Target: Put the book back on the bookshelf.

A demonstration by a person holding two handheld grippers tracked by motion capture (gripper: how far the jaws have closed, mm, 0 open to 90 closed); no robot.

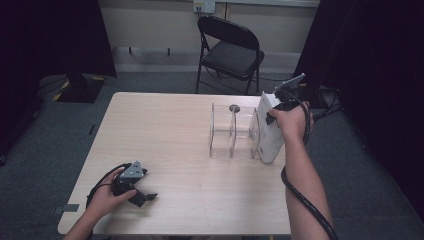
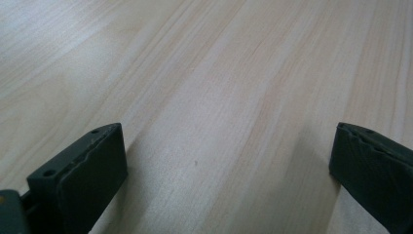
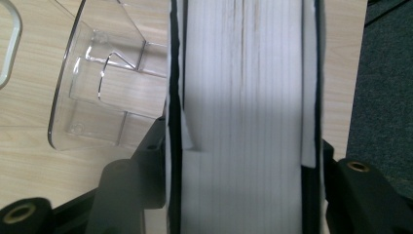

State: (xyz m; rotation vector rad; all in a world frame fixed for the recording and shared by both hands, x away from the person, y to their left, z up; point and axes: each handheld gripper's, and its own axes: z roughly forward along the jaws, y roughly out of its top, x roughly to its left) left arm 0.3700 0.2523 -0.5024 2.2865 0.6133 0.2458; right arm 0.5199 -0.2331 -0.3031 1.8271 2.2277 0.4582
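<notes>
Just right of the clear rack (image 1: pixel 232 132), the white book (image 1: pixel 270 131) leans, your right claw (image 1: pixel 274 111) straddling it. Tip it upright into the end slot before withdrawing; the left claw (image 1: pixel 136 192) rests wide on the tabletop (image 1: pixel 165 125).

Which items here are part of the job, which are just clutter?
In play: thick white book between the right tool's jaws; clear acrylic divider rack beside it.
Lying about: black folding chair; left tool, open, resting on the wooden table.
</notes>
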